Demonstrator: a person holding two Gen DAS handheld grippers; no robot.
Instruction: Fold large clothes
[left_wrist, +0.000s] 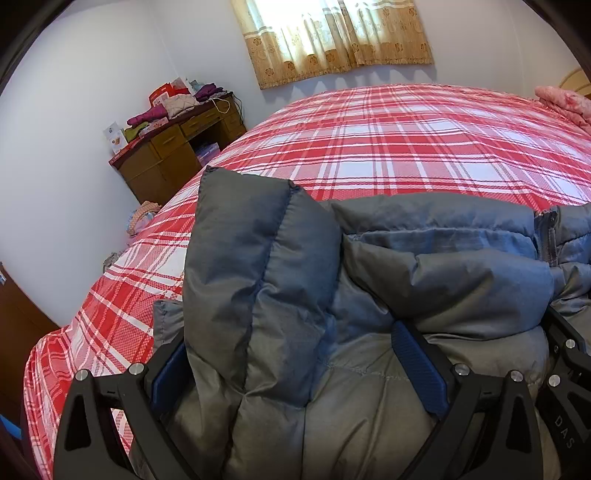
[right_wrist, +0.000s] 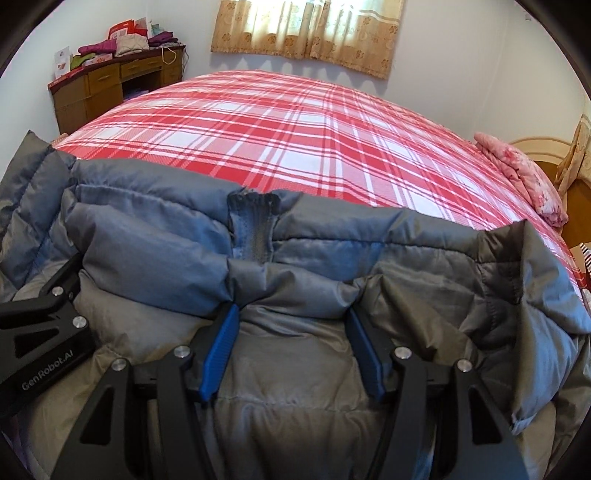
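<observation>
A grey-blue padded jacket (left_wrist: 424, 266) lies on the near side of the bed (left_wrist: 388, 147), zipper (right_wrist: 253, 232) up. My left gripper (left_wrist: 291, 354) is open, its blue pads straddling a raised fold of the jacket (left_wrist: 251, 258) at the left end. My right gripper (right_wrist: 291, 339) is open too, its blue pads (right_wrist: 221, 350) resting on the jacket just below the zipper end. The right gripper shows at the right edge of the left wrist view (left_wrist: 569, 369); the left gripper shows at the left edge of the right wrist view (right_wrist: 48, 332).
The bed has a red and white plaid cover (right_wrist: 295, 133). A folded pink quilt (right_wrist: 524, 177) lies at its far right. A wooden desk (left_wrist: 177, 147) piled with clothes stands by the far left wall. A curtain (left_wrist: 332, 33) hangs behind.
</observation>
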